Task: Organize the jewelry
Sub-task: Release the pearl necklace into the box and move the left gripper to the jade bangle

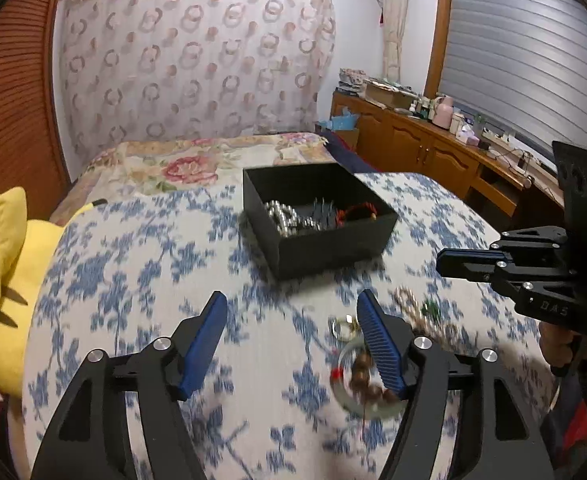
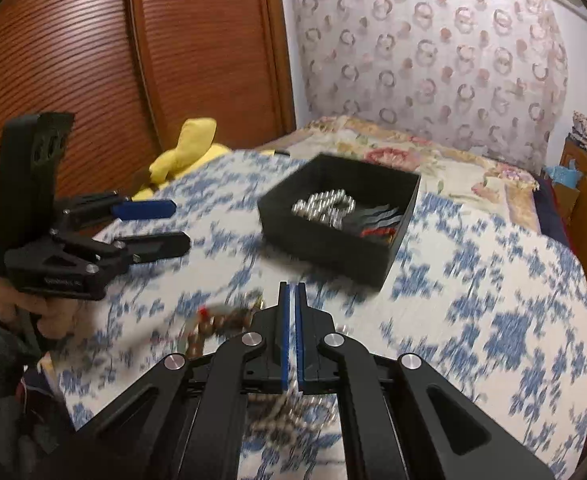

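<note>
A black open box (image 1: 335, 240) stands on the blue-flowered cloth and holds silver beads (image 1: 283, 216), dark pieces and a red cord. It also shows in the right wrist view (image 2: 329, 240). My left gripper (image 1: 293, 308) is open and empty above the cloth, its right finger over a brown bead bracelet (image 1: 367, 372) and a clear bangle (image 1: 347, 398). A ring (image 1: 343, 326) and a pearl strand (image 1: 407, 300) lie nearby. My right gripper (image 2: 292, 292) is shut with nothing seen between its pads, above the brown bracelet (image 2: 217, 322) and a pale bead chain (image 2: 281, 416).
A yellow plush toy (image 1: 9, 280) lies at the cloth's left edge. A floral bedspread (image 1: 197, 160) lies behind the box. A wooden cabinet (image 1: 425, 140) with clutter runs along the right wall. A wooden wardrobe (image 2: 93, 60) stands on the left.
</note>
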